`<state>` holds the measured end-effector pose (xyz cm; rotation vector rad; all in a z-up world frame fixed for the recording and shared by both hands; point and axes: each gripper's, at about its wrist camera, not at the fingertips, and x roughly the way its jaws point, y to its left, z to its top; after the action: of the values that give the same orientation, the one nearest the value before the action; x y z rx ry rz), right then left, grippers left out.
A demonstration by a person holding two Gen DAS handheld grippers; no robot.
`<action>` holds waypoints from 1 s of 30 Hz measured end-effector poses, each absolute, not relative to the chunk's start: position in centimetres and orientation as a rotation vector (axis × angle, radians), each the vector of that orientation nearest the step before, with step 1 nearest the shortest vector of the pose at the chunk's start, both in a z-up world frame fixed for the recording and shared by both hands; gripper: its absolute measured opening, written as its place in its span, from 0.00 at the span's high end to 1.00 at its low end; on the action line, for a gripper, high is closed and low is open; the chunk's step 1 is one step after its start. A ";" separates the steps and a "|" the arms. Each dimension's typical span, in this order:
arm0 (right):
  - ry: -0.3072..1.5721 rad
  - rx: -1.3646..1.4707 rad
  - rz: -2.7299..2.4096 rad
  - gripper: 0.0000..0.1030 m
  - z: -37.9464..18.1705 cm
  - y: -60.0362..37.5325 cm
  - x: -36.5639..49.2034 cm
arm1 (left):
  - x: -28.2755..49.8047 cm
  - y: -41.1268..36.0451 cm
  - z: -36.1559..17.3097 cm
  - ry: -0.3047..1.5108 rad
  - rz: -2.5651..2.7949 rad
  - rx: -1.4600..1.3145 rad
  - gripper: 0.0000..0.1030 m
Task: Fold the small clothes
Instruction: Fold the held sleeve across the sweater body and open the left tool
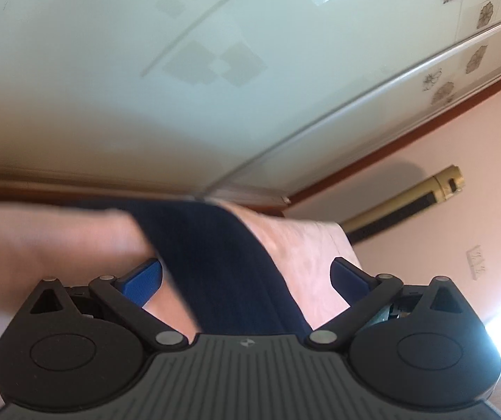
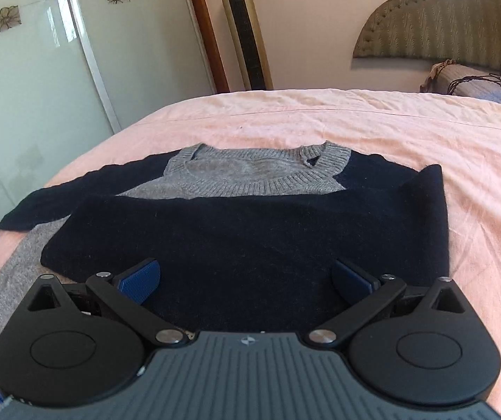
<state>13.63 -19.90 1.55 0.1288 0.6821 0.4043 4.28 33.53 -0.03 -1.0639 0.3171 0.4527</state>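
Fingers (image 2: 141, 280) of both grippers stood spread, gripping nothing; left sleeve (image 1: 215, 262) unsecured, sweater (image 2: 250, 231) fold risked slumping loose.

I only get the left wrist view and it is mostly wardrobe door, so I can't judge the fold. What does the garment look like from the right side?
Observer: The sweater lies flat on the pink sheet, with a navy panel folded across its chest.
Operator: Which way is the neck?
Observer: The grey collar points away from the right gripper.
Operator: Is the right gripper holding anything?
Observer: No, its fingers are spread open over the navy knit.
Operator: Any sleeve left out?
Observer: Yes, one navy sleeve stretches out leftward, unfolded.
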 end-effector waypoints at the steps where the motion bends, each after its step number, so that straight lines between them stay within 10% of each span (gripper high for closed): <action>1: 0.680 0.134 0.406 0.00 1.5 -20.0 13.7 | 4.7 33.7 0.2 0.318 0.468 -1.027 0.10; 2: 0.679 0.142 0.407 0.00 1.5 -20.1 13.7 | 5.3 33.7 0.3 0.336 0.492 -0.984 0.21; 4: 0.675 0.165 0.411 0.00 1.5 -20.2 13.8 | 6.5 33.7 0.2 0.410 0.539 -0.901 0.78; 10: 0.664 0.216 0.417 0.00 1.5 -20.9 13.6 | 8.4 30.2 2.6 0.429 0.592 -0.658 0.95; 16: 0.658 0.274 0.425 0.00 1.5 -21.6 13.6 | 8.4 12.4 7.5 0.307 0.172 -0.033 0.95; 24: 0.648 0.384 0.443 0.00 1.3 -23.2 13.7 | 3.8 -5.5 -0.4 0.455 -0.223 0.624 0.86; 26: 0.646 0.404 0.447 0.00 1.3 -23.4 13.7 | 3.3 -5.1 0.3 0.445 -0.238 0.627 0.71; 28: 0.646 0.417 0.450 0.00 1.2 -23.5 13.7 | 2.6 -3.6 1.5 0.425 -0.254 0.575 0.26; 30: 0.648 0.431 0.452 0.00 1.2 -23.7 13.8 | 1.8 -2.1 2.7 0.394 -0.242 0.495 0.13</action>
<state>13.81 -23.67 1.20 0.4305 0.6484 0.4518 1.81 -2.06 2.69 0.4952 0.3940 -0.2418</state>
